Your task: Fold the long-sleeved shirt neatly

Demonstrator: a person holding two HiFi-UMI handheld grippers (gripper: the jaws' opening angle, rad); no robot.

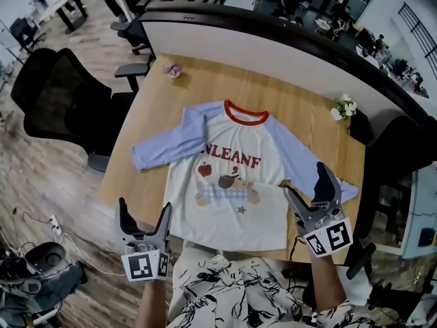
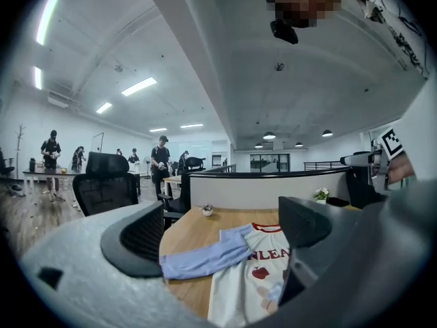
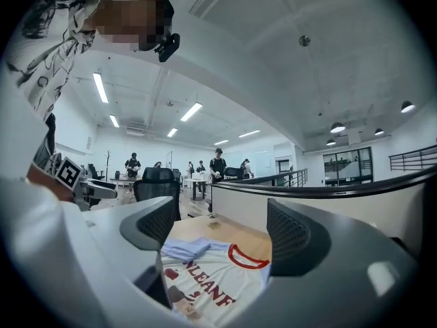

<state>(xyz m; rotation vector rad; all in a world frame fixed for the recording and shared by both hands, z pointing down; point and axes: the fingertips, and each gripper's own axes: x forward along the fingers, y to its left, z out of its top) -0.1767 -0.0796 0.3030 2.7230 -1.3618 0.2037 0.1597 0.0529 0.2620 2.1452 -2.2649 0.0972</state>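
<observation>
A long-sleeved shirt (image 1: 229, 183) lies flat, front up, on the wooden table (image 1: 157, 108). It has a white body, pale blue sleeves, a red collar and red lettering. Its left sleeve (image 1: 167, 142) stretches out toward the table's left side. The other sleeve (image 1: 300, 156) runs down to the right. My left gripper (image 1: 144, 214) hovers open at the table's near left edge, just left of the hem, holding nothing. My right gripper (image 1: 307, 186) stands open by the right sleeve's end and the hem corner. The shirt (image 2: 246, 272) shows between the left jaws, and again (image 3: 212, 279) between the right jaws.
A small pot of white flowers (image 1: 343, 106) sits at the table's far right, and a small pinkish object (image 1: 171, 69) at the far left. A black office chair (image 1: 61, 104) stands left of the table. A curved partition (image 1: 273, 39) backs it. Cables lie on the floor (image 1: 34, 265).
</observation>
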